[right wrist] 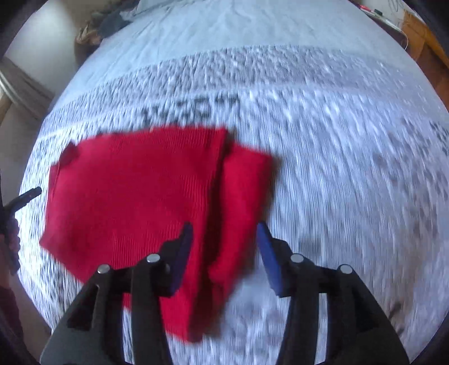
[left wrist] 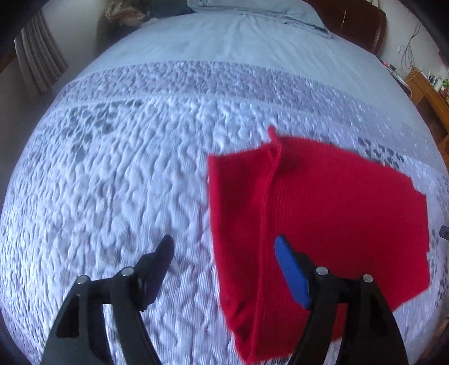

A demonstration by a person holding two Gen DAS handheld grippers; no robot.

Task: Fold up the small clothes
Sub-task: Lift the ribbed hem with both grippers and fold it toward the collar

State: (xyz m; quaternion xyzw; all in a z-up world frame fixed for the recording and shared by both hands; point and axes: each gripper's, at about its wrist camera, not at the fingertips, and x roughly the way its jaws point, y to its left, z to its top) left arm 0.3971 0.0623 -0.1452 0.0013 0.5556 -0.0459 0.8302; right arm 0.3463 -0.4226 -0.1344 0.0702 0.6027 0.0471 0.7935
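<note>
Both grippers, left gripper (left wrist: 224,247) and right gripper (right wrist: 226,233), hang released above a folded red knit garment (right wrist: 134,196) on the quilted bedspread (left wrist: 112,168). Only the left wrist view shows the brown headboard (left wrist: 356,22) and wooden shelf (left wrist: 429,92) far right.

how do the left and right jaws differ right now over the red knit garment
The left gripper stands wider open than the right gripper. The left one straddles the left edge of the red knit garment, with one finger over the textured white bedspread; the right one straddles the garment's right-hand folded strip. Both are open with nothing gripped, both pointing down at the bed.
</note>
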